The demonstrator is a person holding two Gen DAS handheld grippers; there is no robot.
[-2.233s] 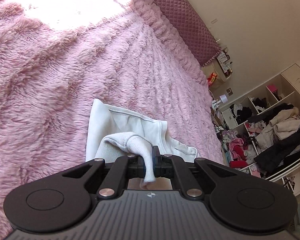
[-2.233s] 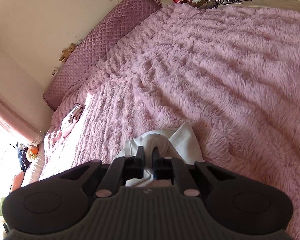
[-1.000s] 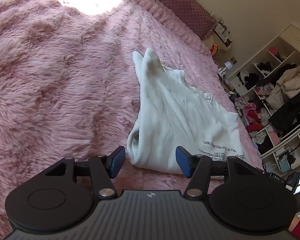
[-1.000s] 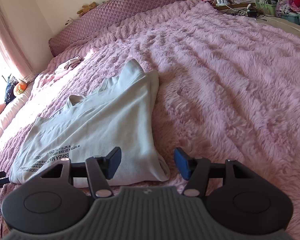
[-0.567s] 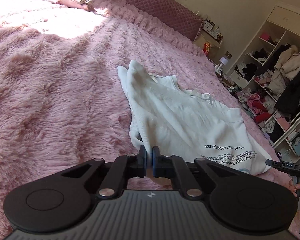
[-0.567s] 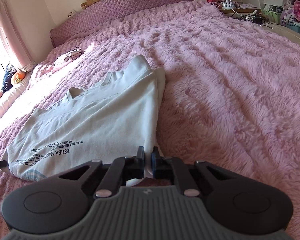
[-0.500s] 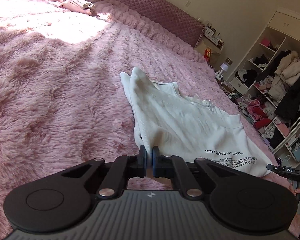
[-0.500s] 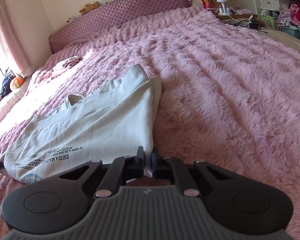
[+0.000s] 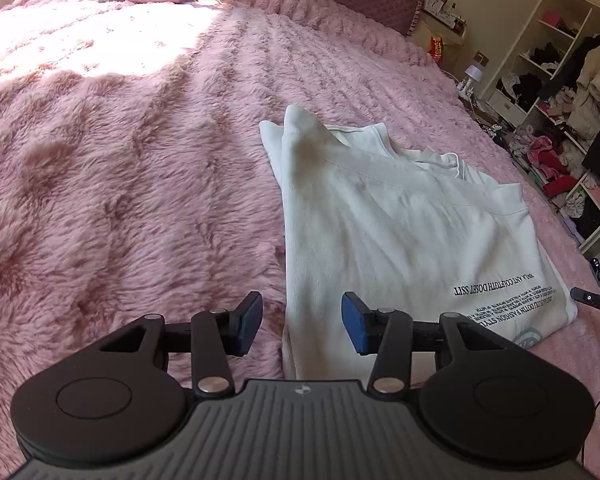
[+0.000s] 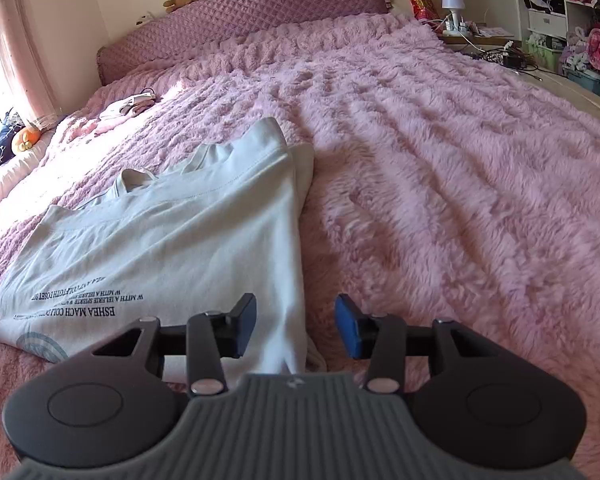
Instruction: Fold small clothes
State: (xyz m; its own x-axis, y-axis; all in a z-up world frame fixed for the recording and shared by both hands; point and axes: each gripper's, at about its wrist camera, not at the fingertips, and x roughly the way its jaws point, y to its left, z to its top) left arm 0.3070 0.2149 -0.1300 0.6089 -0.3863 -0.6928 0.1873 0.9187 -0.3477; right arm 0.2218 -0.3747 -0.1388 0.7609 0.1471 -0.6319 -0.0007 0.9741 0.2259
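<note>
Pink fluffy blanket (image 9: pixel 120 184) covers the whole bed, and the white shirt (image 9: pixel 400 232) lies on it, already folded lengthwise into a long panel, with the printed hem near both grippers. The left gripper (image 9: pixel 302 322) is opening, the near corner of the shirt between its blue pads but not pressed. The right gripper (image 10: pixel 296 322) is opening too, its pads also apart from the cloth edge between them. To do the next fold well, I think both should pinch only the hem corners (not the blanket fur) and lift evenly toward the collar. Both grippers point downward, slanted over the near edge.
</note>
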